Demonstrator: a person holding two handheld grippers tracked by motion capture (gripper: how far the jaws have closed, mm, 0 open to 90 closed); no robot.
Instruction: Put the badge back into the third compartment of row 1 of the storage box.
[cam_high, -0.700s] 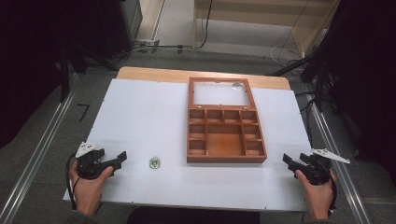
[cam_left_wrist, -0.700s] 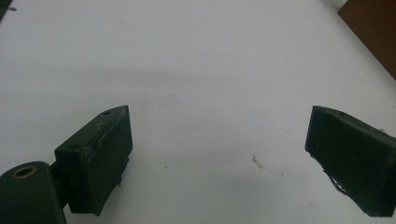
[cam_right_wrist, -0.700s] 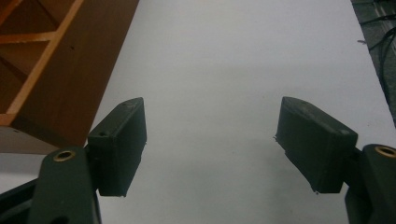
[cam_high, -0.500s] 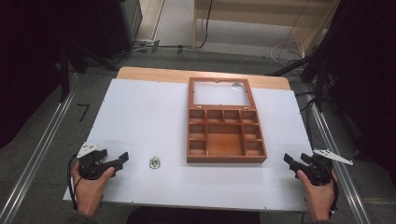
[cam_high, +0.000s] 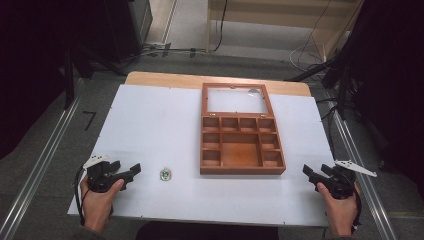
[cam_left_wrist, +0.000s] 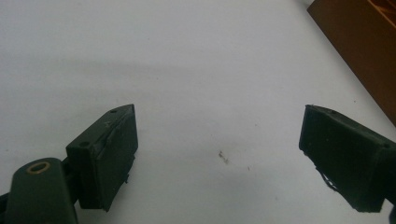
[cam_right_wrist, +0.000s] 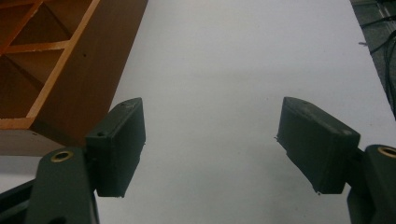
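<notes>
A white surface (cam_high: 150, 125) carries two things: one wooden box and one small pendant. The wooden compartment box (cam_high: 241, 145) lies open right of the middle, its glass-paned lid (cam_high: 236, 99) folded back flat on the far side. The tray part holds nine compartments: four small ones in a row at the far side, one large one in the middle, two small ones down its left and two down its right. All look bare.

The small round pendant (cam_high: 165, 173), greenish with a pale rim, lies flat on the surface near the front edge, left of the box's near left corner and apart from it.

Two claws are in view, one in each of the person's hands. The left claw (cam_high: 133, 170) sits low at the front left, its jaws pointing right toward the pendant, which lies near them but is not touched. In the left gripper view its two black jaws stand wide apart with only white surface between them. The right claw (cam_high: 308, 173) sits low at the front right, near the box's right corner, pointing left. In the right gripper view its jaws also gape wide, holding nothing, with the box wall (cam_right_wrist: 93, 84) at the left.
</notes>
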